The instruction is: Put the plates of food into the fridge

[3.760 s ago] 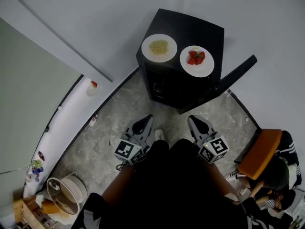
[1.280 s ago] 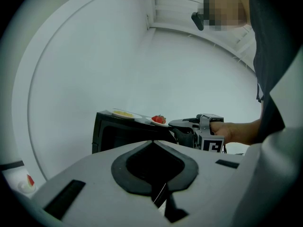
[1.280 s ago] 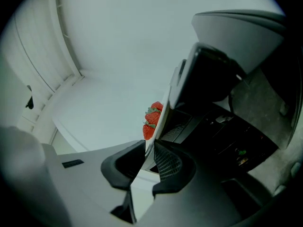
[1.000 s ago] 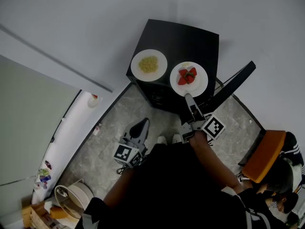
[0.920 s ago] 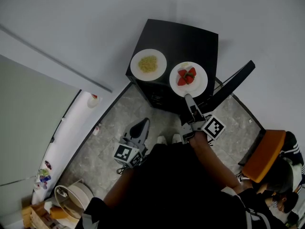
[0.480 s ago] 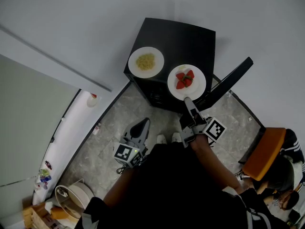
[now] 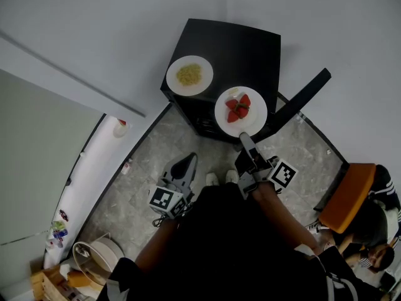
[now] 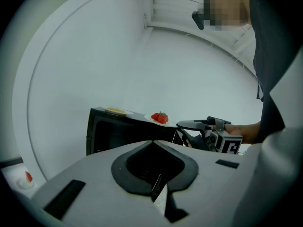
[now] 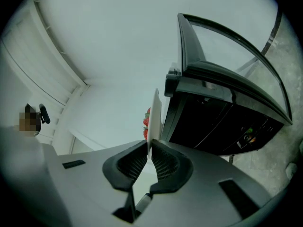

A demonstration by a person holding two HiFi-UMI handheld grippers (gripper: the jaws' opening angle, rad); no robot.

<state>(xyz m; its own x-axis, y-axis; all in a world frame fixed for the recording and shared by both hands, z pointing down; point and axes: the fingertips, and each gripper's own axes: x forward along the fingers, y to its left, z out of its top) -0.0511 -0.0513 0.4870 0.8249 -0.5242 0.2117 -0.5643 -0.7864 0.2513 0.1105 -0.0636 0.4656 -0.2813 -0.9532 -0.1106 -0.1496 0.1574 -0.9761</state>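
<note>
A white plate of strawberries (image 7: 252, 121) juts over the near edge of the small black fridge (image 7: 250, 46). My right gripper (image 7: 244, 136) is shut on its near rim, and its jaws have just been closing on that rim. The right gripper view shows the plate's rim (image 9: 154, 112) edge-on between the pads (image 9: 137, 161), beside the open fridge (image 9: 213, 126). A second plate with yellow food (image 7: 189, 75) rests on the fridge top at left. My left gripper (image 7: 188, 162) hangs low over the floor, shut and empty (image 8: 153, 144).
The fridge door (image 7: 302, 99) stands open to the right, at the right gripper's side. A person sits by an orange chair (image 7: 346, 196) at the right. A white ledge (image 7: 94, 162) runs along the left, with a round bin (image 7: 93, 253) below it.
The right gripper has drawn back toward me with the strawberry plate, which now overhangs the fridge's near edge. The left gripper has hardly shifted.
</note>
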